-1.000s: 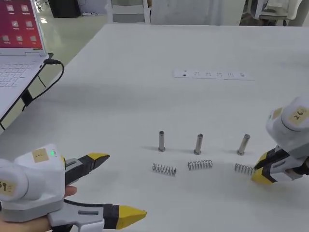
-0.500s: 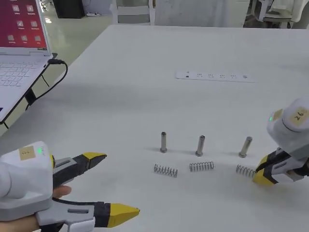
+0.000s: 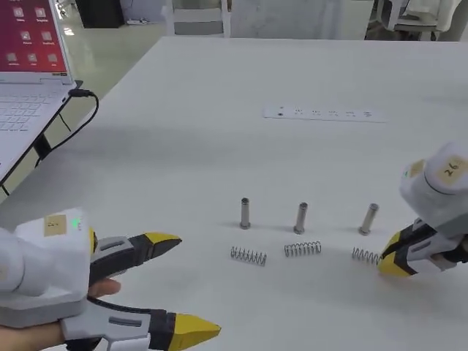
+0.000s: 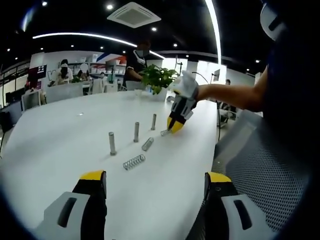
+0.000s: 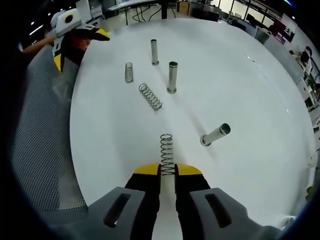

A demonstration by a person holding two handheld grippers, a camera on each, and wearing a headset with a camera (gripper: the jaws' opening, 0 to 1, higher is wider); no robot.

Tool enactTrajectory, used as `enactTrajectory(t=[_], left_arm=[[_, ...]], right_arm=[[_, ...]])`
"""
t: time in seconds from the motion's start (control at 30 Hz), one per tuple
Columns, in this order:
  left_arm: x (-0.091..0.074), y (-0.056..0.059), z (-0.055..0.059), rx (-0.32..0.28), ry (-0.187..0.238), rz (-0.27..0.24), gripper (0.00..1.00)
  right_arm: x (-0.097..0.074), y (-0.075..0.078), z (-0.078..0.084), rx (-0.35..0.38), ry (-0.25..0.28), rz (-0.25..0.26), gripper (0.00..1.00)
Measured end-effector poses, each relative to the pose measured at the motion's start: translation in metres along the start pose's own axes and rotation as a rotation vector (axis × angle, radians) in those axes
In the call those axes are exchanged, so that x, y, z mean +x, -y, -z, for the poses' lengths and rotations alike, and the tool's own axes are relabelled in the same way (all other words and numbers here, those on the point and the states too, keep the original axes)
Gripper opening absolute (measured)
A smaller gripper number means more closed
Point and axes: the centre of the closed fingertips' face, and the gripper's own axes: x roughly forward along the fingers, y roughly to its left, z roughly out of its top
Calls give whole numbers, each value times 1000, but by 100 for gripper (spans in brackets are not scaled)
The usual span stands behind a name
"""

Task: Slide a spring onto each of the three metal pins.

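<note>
Open-plan office, long white table (image 3: 219,139), laptop (image 3: 25,88), ceiling strip lights (image 4: 214,25), potted plant (image 4: 159,77)

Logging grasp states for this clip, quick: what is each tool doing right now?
Left tool: open, holding nothing.
Right tool: closed on one end of a spring.

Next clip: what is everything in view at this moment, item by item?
metal pins: three, silver, standing in a row mid-table.
springs: three, silver, one lying before each pin; the rightmost's end is between the right gripper's jaws.
power strip: one, white, beyond the pins.
laptop: one, white, red screen, open, far left.
cable: one, black, plugged into the laptop.
table: one, white.
left gripper: white, yellow-tipped, open, near left.
right gripper: white, yellow-tipped, shut on the spring, at the right.
</note>
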Motion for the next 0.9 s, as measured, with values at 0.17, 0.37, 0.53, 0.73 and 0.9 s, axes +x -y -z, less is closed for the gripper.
enactTrajectory(t=[0.17,0.37,0.53,0.73,0.9], left_arm=[[7,-2,1,35,-28,26,77],[18,-2,2,59,-54,73,75],[24,-5,1,86,-66,95,70],[30,-3,-6,91,-47,122,67],[37,-1,-6,100,-50,142,65]], right_arm=[[-4,-7,-5,-3,14,-14,8],[-6,-15,-14,-5,31,-33,8],[-7,-24,-22,-26,32,-45,8],[-7,-37,-35,-54,44,-65,8],[-3,-47,-44,-82,40,-84,8]])
